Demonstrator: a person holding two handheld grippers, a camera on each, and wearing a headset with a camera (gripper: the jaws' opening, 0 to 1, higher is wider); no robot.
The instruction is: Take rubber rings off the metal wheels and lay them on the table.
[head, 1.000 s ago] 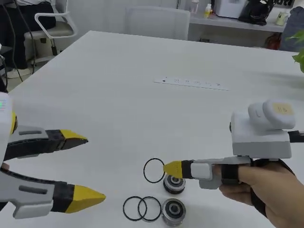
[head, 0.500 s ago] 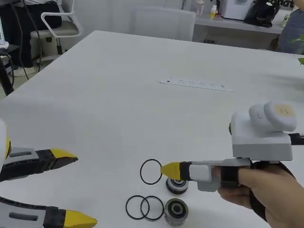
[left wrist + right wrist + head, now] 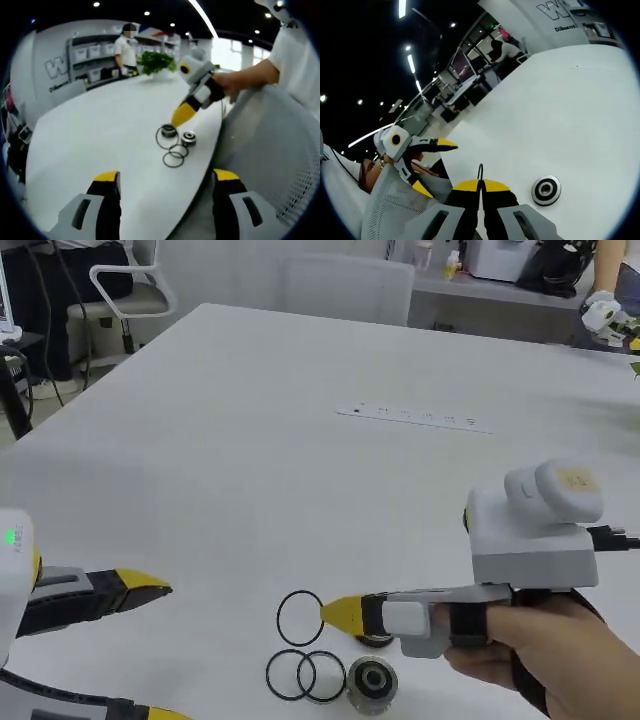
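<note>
White office table [image 3: 300, 470], right tongs [image 3: 328, 612] pinching a rubber ring [image 3: 278, 618], left tongs [image 3: 166, 175] spread wide, empty

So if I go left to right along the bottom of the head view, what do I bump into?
yellow-tipped left gripper, jaws open → two overlapping black rubber rings → round silver metal wheel → person's hand

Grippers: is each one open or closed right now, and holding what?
Left gripper: open, holding nothing.
Right gripper: closed, pinching a rubber ring.
</note>
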